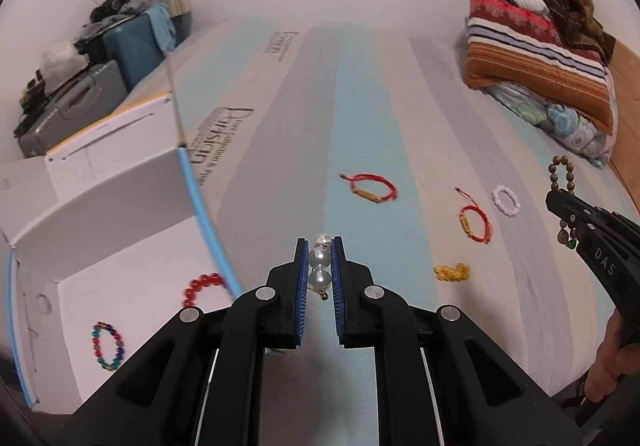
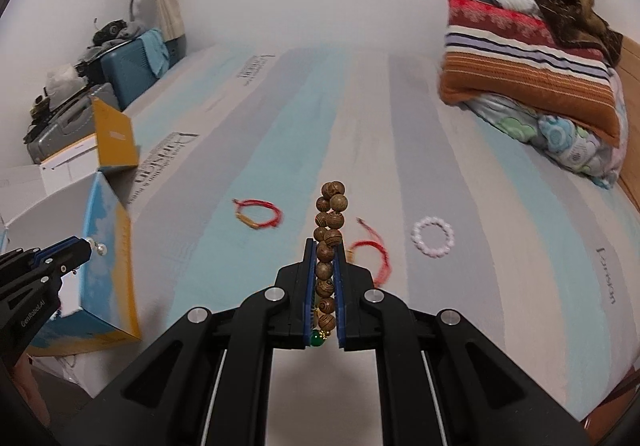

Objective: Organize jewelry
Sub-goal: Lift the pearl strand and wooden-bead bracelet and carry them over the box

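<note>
My left gripper [image 1: 320,246] is shut on a pearl bracelet [image 1: 320,266], held above the mattress just right of the open white box [image 1: 120,246]. It also shows in the right wrist view [image 2: 90,246]. Inside the box lie a red bead bracelet [image 1: 200,286] and a multicoloured bead bracelet [image 1: 108,346]. My right gripper [image 2: 323,246] is shut on a wooden bead bracelet [image 2: 330,230] and shows in the left wrist view [image 1: 560,202]. On the mattress lie two red cord bracelets [image 1: 372,188] [image 1: 474,222], a white bead bracelet [image 1: 506,200] and a yellow bead bracelet [image 1: 452,272].
Folded blankets and pillows [image 1: 540,58] are stacked at the far right of the striped mattress [image 1: 320,106]. Suitcases [image 1: 120,58] and clutter stand beyond the left edge. The box's blue and yellow outside [image 2: 108,266] faces the right wrist view.
</note>
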Action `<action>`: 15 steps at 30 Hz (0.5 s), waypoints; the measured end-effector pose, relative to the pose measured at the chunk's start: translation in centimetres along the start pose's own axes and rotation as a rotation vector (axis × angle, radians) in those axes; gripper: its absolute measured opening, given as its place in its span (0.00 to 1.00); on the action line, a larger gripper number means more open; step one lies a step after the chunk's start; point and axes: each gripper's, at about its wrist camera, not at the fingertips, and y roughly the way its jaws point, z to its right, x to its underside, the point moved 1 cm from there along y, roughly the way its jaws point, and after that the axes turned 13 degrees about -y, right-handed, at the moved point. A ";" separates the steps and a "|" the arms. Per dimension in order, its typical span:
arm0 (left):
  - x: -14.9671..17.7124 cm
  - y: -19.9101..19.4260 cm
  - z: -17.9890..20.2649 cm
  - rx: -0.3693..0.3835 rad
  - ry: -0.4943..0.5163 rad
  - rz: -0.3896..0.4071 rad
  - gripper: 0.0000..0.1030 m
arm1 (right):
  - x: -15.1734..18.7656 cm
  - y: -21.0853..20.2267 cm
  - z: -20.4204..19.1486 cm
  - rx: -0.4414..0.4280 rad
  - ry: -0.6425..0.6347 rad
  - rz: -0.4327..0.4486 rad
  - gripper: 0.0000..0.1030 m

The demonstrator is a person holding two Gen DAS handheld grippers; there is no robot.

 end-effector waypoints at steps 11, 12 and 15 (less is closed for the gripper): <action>-0.9 -2.5 -7.0 -0.067 -0.075 0.039 0.10 | -3.3 0.0 -8.2 -0.096 -0.086 0.035 0.07; -1.0 -2.7 -7.7 -0.074 -0.084 0.041 0.10 | -3.5 0.0 -9.1 -0.107 -0.096 0.039 0.07; -1.1 -3.4 -10.2 -0.097 -0.113 0.050 0.10 | -4.5 -0.2 -11.8 -0.138 -0.128 0.049 0.07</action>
